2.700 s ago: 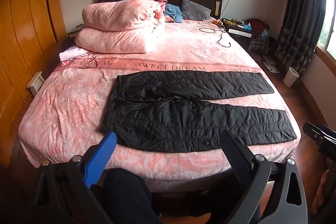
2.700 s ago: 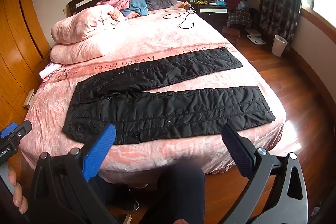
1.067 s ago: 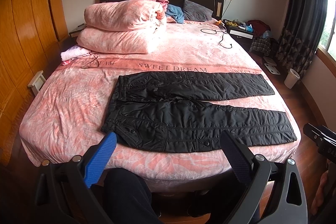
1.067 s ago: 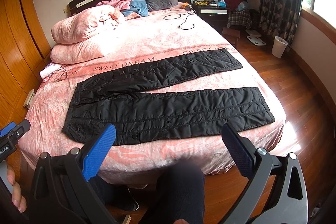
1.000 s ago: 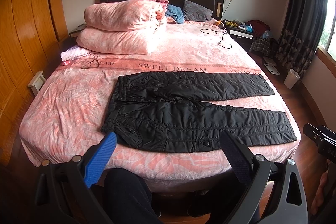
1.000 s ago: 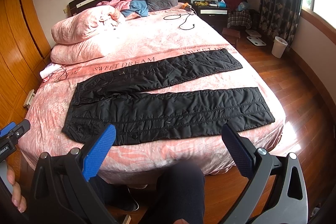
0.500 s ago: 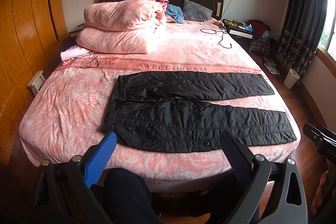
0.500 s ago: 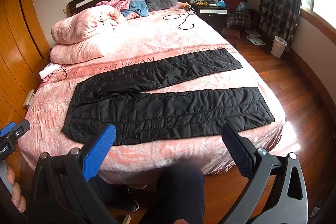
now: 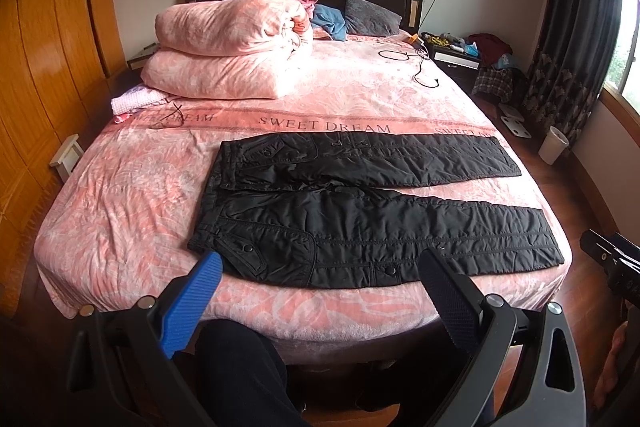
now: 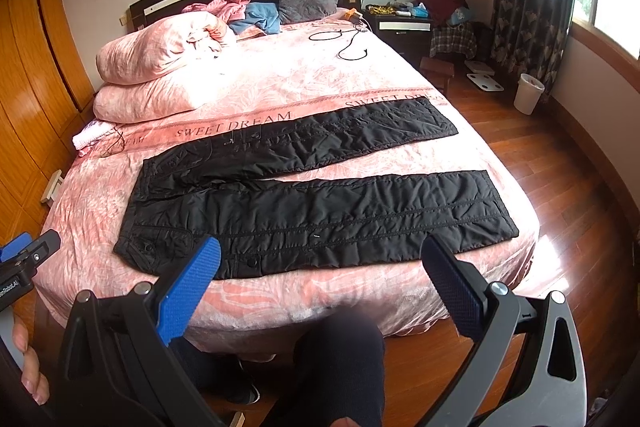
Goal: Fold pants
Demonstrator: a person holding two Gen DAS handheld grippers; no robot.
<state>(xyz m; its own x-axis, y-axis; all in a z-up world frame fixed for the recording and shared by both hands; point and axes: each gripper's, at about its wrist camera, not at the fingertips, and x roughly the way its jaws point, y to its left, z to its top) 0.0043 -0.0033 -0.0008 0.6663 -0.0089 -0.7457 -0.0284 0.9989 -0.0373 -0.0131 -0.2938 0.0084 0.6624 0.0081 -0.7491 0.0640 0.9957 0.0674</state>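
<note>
Black padded pants (image 9: pixel 360 223) (image 10: pixel 312 211) lie flat on the pink bed (image 9: pixel 120 203) (image 10: pixel 280 79), waistband to the left, both legs spread apart and running to the right. My left gripper (image 9: pixel 320 279) hangs open in front of the bed's near edge, level with the waist and hip part, touching nothing. My right gripper (image 10: pixel 320 267) is also open, held short of the near leg with empty fingers. The right gripper's side (image 9: pixel 608 259) shows at the right rim of the left wrist view, and the left gripper's side (image 10: pixel 24 259) at the left rim of the right wrist view.
A folded pink duvet (image 9: pixel 232 47) and pillows sit at the head of the bed, with a black cable (image 9: pixel 420 67) beside them. The person's dark-trousered knee (image 9: pixel 240 367) is below the grippers. A wooden wardrobe (image 9: pixel 40 47) stands left; a nightstand (image 10: pixel 404 27) and white bin (image 10: pixel 528 93) stand right.
Almost nothing differs: both grippers stay open and hover in place before the bed with only slight drift. The pants have not moved.
</note>
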